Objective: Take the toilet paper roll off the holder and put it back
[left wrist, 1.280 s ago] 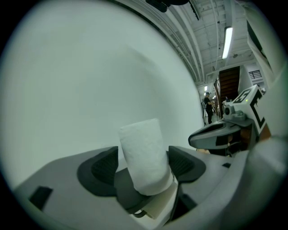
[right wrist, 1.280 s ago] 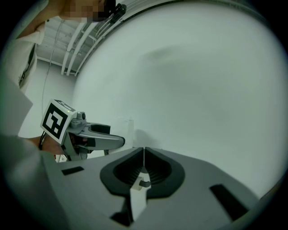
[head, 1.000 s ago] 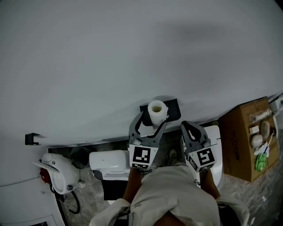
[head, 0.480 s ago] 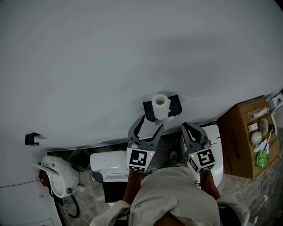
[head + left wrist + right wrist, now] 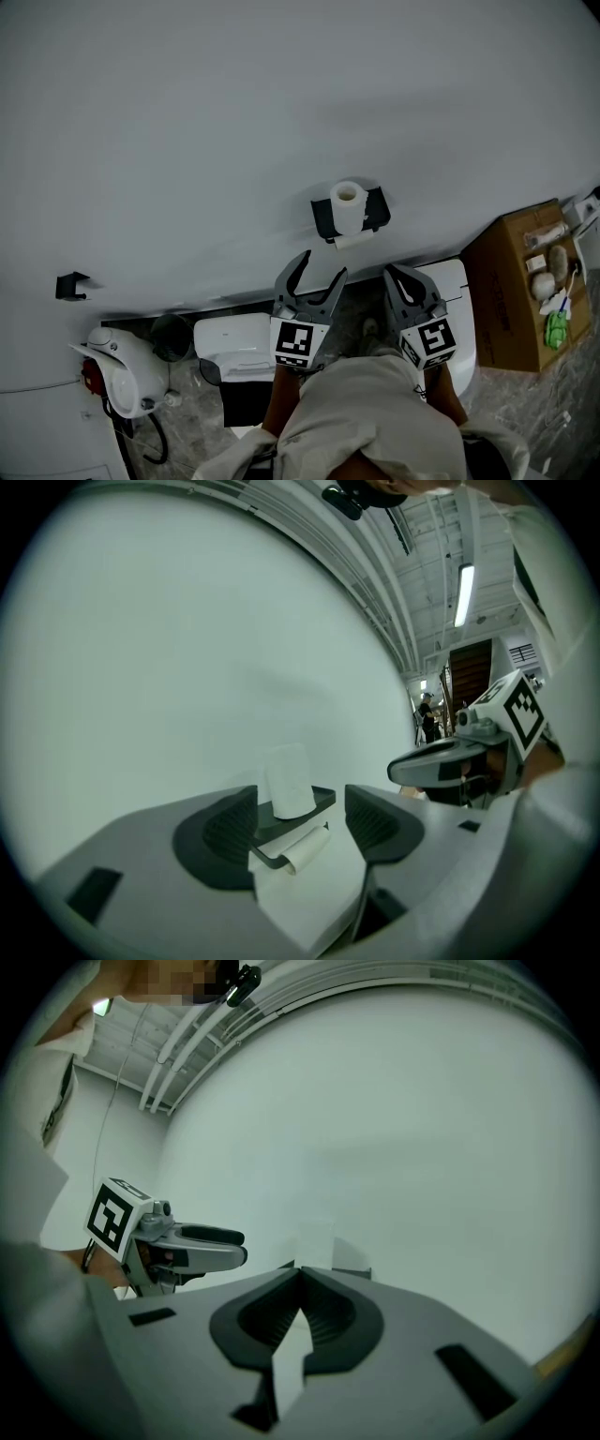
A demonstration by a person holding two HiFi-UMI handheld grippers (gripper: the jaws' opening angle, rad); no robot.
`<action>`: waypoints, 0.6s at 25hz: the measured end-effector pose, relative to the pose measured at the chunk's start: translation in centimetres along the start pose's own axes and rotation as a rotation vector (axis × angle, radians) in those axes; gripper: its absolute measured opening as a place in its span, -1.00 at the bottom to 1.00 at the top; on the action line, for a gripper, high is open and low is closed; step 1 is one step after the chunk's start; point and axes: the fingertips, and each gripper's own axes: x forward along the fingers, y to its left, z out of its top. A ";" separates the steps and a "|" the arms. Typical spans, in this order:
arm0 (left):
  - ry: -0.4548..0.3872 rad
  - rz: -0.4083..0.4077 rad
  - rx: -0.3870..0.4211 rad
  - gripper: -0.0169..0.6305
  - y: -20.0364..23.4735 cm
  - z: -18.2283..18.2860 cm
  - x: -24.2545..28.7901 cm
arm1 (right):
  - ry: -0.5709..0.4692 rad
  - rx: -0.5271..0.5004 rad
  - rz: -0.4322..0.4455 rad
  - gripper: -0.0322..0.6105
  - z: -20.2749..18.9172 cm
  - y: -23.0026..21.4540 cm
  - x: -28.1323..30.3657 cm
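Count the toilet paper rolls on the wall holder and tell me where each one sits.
2. One roll stands upright on the top shelf of the holder. A thinner roll hangs on the bar beneath that shelf. More could be hidden elsewhere in the room.

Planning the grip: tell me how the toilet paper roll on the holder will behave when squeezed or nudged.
The toilet paper roll has a hollow core, so it is probably light and may dent under tight jaws. Standing on end on the holder, it could tip if nudged, then roll.
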 end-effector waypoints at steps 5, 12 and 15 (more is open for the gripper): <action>-0.006 -0.007 0.001 -0.04 -0.9 -0.1 -2.0 | 0.006 -0.002 -0.014 -0.91 -0.4 1.5 -1.7; -0.013 -0.015 0.006 -0.06 -1.7 -0.1 -4.5 | 0.001 -0.001 -0.034 -0.91 -0.5 3.5 -3.7; -0.017 -0.017 0.005 -0.08 -1.8 -0.1 -5.3 | 0.001 -0.005 -0.042 -0.91 -0.6 4.2 -4.3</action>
